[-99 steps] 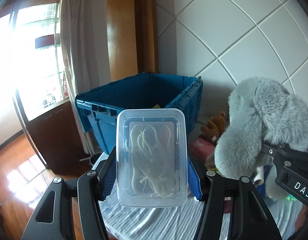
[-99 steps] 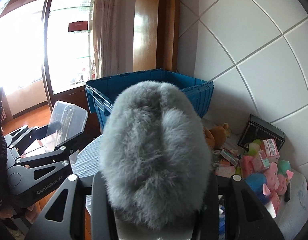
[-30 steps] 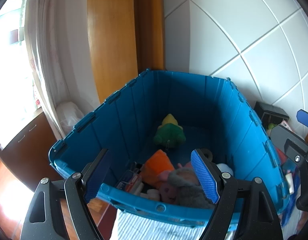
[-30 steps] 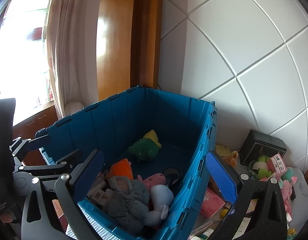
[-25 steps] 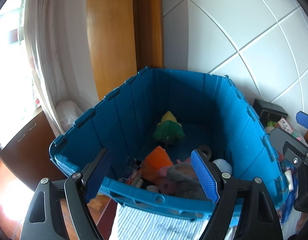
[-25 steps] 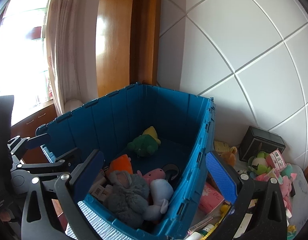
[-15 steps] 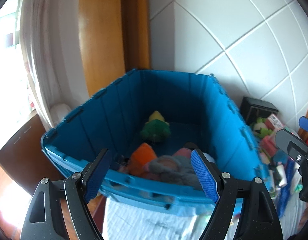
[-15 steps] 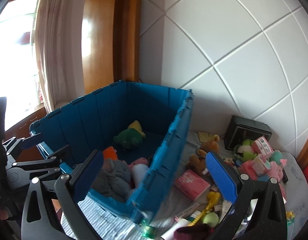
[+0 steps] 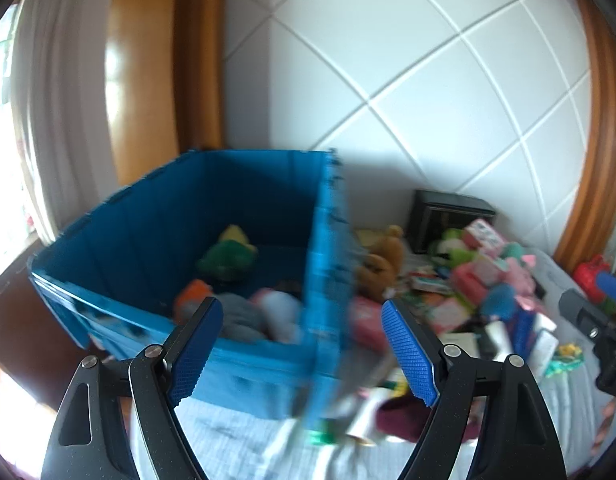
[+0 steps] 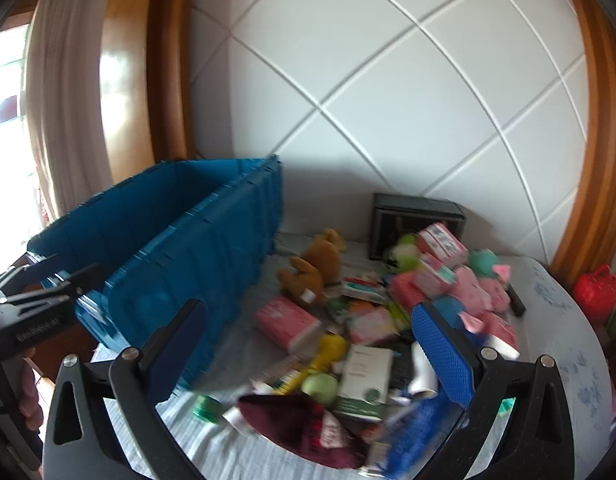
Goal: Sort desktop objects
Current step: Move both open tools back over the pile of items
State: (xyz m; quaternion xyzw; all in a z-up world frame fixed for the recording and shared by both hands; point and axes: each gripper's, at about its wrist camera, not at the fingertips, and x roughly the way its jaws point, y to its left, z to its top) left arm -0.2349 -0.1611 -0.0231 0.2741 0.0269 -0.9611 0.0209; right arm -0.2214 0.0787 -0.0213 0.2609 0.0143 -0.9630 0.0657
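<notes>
A blue plastic crate (image 9: 243, 216) (image 10: 195, 248) stands at the left on a pale cloth. Inside it lie a green and yellow plush (image 9: 227, 256), an orange toy (image 9: 193, 294) and the grey fluffy plush (image 9: 239, 318). My left gripper (image 9: 301, 350) hangs open and empty over the crate's near right corner. My right gripper (image 10: 308, 348) is open and empty above a heap of loose objects: a brown teddy (image 10: 314, 266), pink boxes (image 10: 285, 320), a white and green box (image 10: 364, 380), a maroon cloth (image 10: 303, 424), pink plush toys (image 10: 476, 288).
A black box (image 10: 418, 216) stands against the white tiled wall behind the heap. A red object (image 10: 596, 288) sits at the far right by a wooden frame. A curtain and window are at the left. A hand (image 10: 27, 396) holds the left gripper's handle.
Both grippers let go of their loads, the clear box and the grey plush, which now lies in the crate. Both have swung right, away from the crate, toward the heap of objects.
</notes>
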